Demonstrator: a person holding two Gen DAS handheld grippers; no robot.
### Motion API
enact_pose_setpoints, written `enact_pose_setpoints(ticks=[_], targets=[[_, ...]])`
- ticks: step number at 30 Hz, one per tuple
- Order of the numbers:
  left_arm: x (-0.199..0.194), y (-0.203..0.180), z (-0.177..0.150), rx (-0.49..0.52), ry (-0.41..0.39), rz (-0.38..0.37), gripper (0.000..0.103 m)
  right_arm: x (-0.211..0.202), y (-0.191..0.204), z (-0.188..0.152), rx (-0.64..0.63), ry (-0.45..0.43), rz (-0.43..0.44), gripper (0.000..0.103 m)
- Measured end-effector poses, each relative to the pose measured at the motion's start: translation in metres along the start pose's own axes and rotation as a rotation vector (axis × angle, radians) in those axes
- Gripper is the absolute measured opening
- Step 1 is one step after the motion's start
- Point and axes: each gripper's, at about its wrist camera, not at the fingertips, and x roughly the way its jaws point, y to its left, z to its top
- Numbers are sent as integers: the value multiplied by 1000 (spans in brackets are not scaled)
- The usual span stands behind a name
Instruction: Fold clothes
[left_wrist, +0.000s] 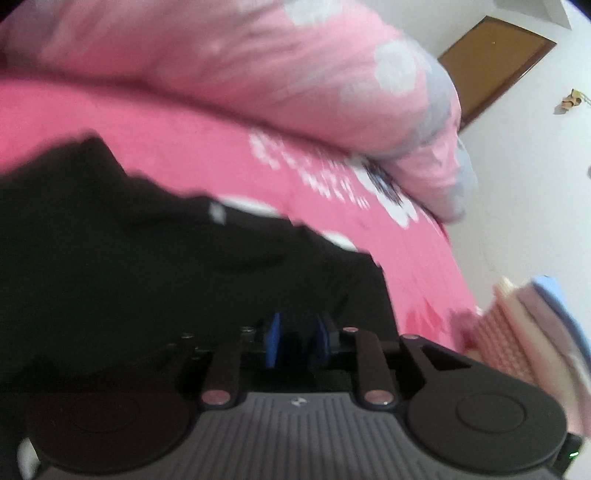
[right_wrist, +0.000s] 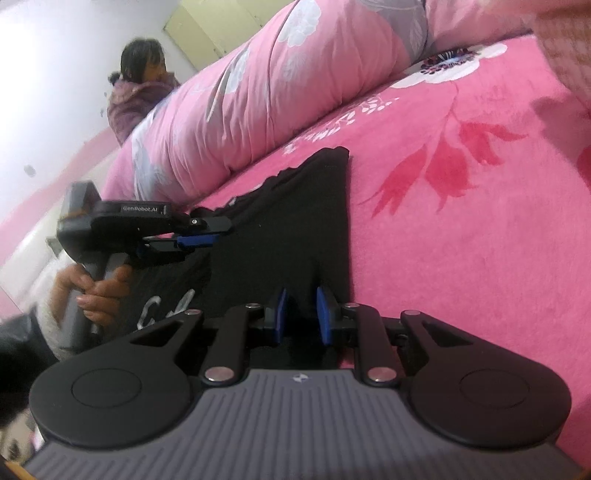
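Note:
A black garment (right_wrist: 295, 221) with white lettering (right_wrist: 166, 306) lies spread on the pink flowered bed sheet (right_wrist: 461, 258). My right gripper (right_wrist: 300, 314) is shut on its near edge, and the cloth bunches up between the blue pads. My left gripper (right_wrist: 218, 230), held by a hand (right_wrist: 99, 288), hovers over the garment's left side with its jaws stacked one above the other. In the blurred left wrist view the garment (left_wrist: 147, 277) fills the left and centre. There my left gripper (left_wrist: 297, 341) shows a narrow gap between its pads, and I see no cloth pinched.
A rolled pink quilt (right_wrist: 240, 103) with grey flowers runs along the far side of the bed (left_wrist: 258, 74). A person in a purple jacket (right_wrist: 140, 85) sits beyond it. Layered pink-checked and blue cloth (left_wrist: 517, 332) sits at the sheet's right edge. A brown door (left_wrist: 495, 62) stands in the white wall.

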Motion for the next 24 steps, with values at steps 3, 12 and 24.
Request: enact_pose_setpoints(ticks=[3,12,24], targets=[[-17,-19,-6,158,-63,55,29,-10,-14,3,101,-55,55,19],[-28,-116,-99,863,57,-110,59,-15,-26,4,173,-100,55,19],[-15,-124,-135,1073,49,-80,15,-14,-27,5,172,-89,57,19]])
